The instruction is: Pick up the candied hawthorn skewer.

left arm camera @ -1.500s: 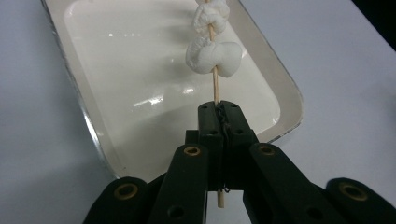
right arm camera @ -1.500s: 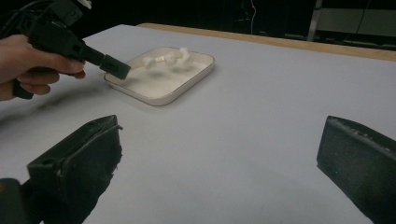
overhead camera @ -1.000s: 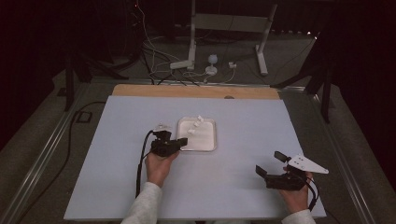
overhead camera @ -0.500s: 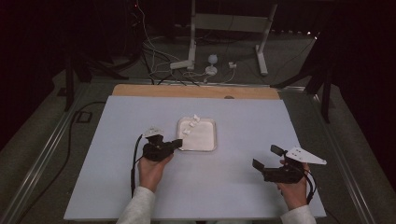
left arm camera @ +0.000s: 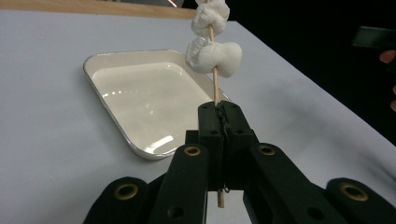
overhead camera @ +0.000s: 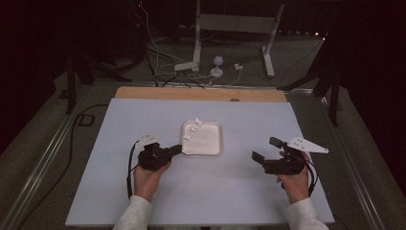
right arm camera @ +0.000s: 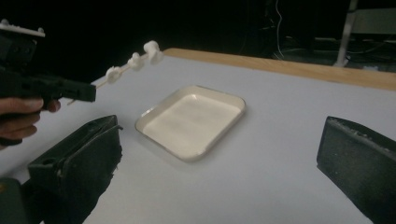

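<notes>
One white tray (overhead camera: 202,139). Left gripper (left arm camera: 218,116) pinches one skewer (left arm camera: 215,84) carrying three marshmallows (right arm camera: 134,60); right gripper (overhead camera: 265,149) spread, empty, well apart.

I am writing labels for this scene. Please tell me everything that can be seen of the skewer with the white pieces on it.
The skewer is a thin, pale wooden stick carrying three soft white lumps that look like marshmallows, spaced along its far part. The left gripper is shut on its lower part, and a short bare end pokes out below the jaws. It is held off the table, slanting up above the near-left edge of the empty white tray without touching it.
</notes>
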`<state>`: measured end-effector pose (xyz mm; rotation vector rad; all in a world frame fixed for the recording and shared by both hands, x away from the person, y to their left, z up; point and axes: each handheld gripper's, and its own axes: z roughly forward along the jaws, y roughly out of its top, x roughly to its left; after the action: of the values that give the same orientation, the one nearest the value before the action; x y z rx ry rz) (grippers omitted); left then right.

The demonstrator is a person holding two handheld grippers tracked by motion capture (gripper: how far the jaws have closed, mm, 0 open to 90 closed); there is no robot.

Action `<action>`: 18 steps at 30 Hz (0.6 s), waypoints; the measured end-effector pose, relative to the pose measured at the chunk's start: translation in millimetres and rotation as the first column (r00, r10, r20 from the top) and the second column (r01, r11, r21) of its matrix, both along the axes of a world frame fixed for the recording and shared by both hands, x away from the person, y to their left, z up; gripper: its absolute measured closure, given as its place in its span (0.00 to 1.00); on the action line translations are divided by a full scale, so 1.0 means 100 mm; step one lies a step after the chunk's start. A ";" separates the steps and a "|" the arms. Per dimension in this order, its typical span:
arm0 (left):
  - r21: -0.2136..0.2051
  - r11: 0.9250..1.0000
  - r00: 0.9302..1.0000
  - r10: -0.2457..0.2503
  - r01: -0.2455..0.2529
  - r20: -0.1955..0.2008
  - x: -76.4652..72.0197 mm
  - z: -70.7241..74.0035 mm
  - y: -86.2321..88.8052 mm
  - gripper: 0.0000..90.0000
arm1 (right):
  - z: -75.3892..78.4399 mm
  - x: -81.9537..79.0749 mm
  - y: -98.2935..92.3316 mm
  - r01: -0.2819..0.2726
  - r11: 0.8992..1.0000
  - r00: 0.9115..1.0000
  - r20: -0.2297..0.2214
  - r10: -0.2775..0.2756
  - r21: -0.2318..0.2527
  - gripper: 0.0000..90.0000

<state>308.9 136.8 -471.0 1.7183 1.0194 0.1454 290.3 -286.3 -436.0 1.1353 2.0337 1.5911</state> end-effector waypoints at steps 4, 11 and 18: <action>-0.006 1.000 1.000 -0.014 0.014 0.010 -0.01 0.00 0.03 1.00 | 0.07 0.09 0.07 -0.015 1.000 1.000 -0.004 0.015 -0.001 0.00; -0.023 1.000 0.999 -0.015 0.016 0.034 -0.06 0.03 0.08 1.00 | 0.15 0.23 0.23 -0.041 0.999 0.999 -0.014 0.041 0.007 0.00; -0.027 0.999 0.999 -0.020 0.021 0.044 -0.08 0.04 0.10 1.00 | 0.23 0.37 0.43 -0.085 0.996 0.996 -0.015 0.085 0.013 0.00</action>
<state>300.7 146.5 -466.5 1.6928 0.9668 0.1544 327.1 -243.2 -413.2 1.0817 2.1114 1.6416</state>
